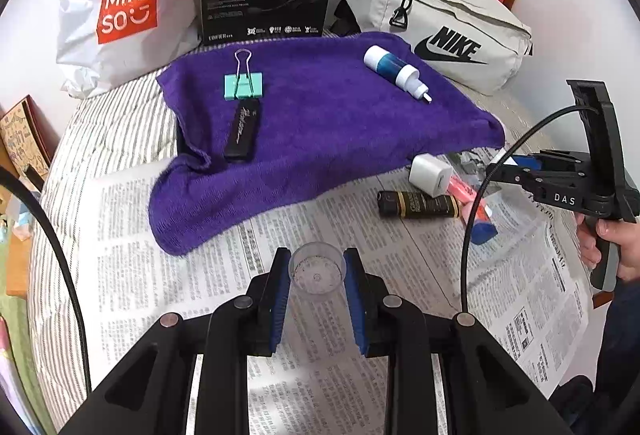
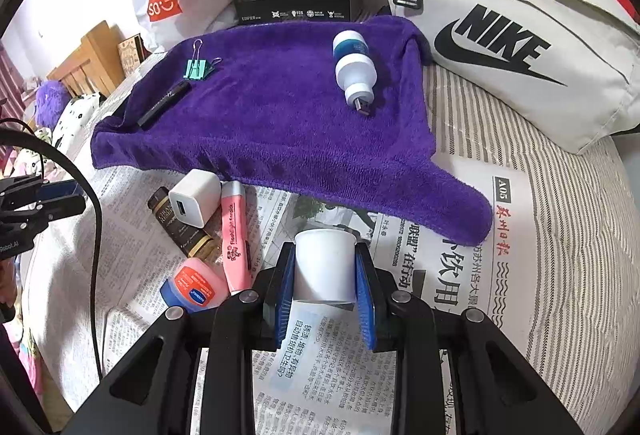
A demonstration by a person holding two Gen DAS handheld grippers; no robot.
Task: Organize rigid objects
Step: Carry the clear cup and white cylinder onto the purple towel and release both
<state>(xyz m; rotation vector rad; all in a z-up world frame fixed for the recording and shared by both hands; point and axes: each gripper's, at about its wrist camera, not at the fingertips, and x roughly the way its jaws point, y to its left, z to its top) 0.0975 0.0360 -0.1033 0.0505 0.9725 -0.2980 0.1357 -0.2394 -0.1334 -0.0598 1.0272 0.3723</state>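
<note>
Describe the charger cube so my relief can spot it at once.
Find the purple towel; just below its near-left edge, on the newspaper, sits a cluster of small items. The charger is the white cube with a USB slot, lying across the dark tube, touching the pink highlighter.

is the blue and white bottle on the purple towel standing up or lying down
Lying down. The blue and white bottle rests on its side on the purple towel, its narrow tip pointing toward the towel's front edge.

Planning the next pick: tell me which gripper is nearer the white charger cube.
Right. The right gripper sits just beside the white charger cube; the left gripper is farther away across the newspaper.
</note>
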